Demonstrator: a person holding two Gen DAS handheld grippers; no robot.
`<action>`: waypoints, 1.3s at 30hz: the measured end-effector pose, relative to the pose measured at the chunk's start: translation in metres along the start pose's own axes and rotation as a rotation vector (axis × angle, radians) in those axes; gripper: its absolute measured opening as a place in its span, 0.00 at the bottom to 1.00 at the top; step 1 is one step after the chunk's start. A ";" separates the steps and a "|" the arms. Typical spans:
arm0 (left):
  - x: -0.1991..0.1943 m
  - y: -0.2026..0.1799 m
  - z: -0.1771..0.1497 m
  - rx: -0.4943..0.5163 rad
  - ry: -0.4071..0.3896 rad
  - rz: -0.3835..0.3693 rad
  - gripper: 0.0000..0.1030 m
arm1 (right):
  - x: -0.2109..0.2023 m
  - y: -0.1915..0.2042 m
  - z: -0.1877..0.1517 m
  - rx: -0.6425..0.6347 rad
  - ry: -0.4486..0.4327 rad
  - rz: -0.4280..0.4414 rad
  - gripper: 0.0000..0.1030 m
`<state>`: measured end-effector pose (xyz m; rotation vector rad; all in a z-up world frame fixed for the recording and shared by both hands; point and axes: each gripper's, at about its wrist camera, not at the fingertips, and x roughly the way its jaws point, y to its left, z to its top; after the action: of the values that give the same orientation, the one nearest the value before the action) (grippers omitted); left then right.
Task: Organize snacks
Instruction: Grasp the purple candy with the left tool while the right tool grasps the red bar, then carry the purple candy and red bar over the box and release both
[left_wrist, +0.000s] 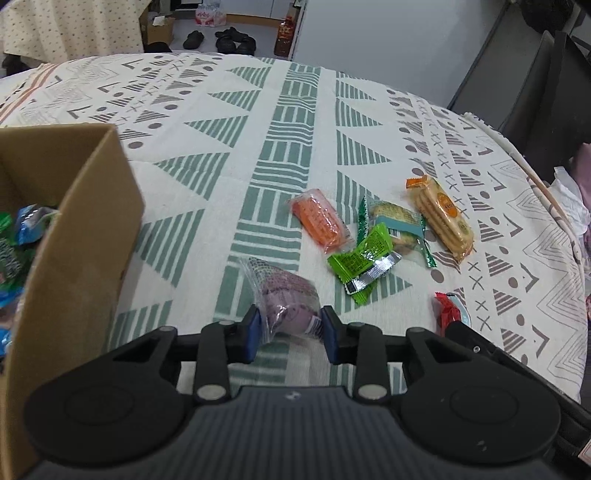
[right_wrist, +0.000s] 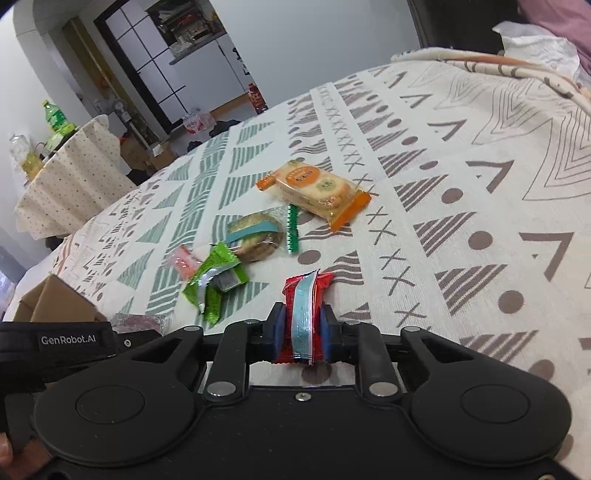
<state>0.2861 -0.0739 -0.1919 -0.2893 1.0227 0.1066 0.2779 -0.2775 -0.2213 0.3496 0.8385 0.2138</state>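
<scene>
My left gripper (left_wrist: 291, 328) is shut on a purple snack in clear wrap (left_wrist: 286, 295), just above the patterned cloth. My right gripper (right_wrist: 303, 325) is shut on a red snack packet with a pale blue stripe (right_wrist: 304, 306); the packet also shows in the left wrist view (left_wrist: 447, 308). On the cloth lie an orange packet (left_wrist: 319, 219), a green packet (left_wrist: 360, 260), a round biscuit in clear wrap (left_wrist: 397, 225) and a cracker pack (left_wrist: 441, 216). A cardboard box (left_wrist: 85, 221) at the left holds several snacks.
The table is covered by a patterned cloth (left_wrist: 280, 140). Its right edge meets dark chairs (left_wrist: 543, 85). Beyond the far edge are shoes (left_wrist: 229, 38) and a bottle (left_wrist: 284, 35) on the floor. Another draped table (right_wrist: 70, 177) stands at the left.
</scene>
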 end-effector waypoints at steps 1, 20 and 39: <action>-0.004 0.001 0.000 -0.010 0.000 -0.003 0.30 | -0.003 0.000 0.000 0.005 0.000 0.006 0.19; -0.068 0.021 -0.030 -0.098 -0.043 -0.094 0.21 | -0.069 0.009 -0.020 0.092 -0.027 0.062 0.19; -0.148 0.098 -0.017 -0.263 -0.147 -0.095 0.21 | -0.101 0.096 -0.024 0.000 -0.037 0.128 0.19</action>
<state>0.1735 0.0220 -0.0924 -0.5611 0.8472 0.1749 0.1894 -0.2163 -0.1301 0.4064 0.7806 0.3259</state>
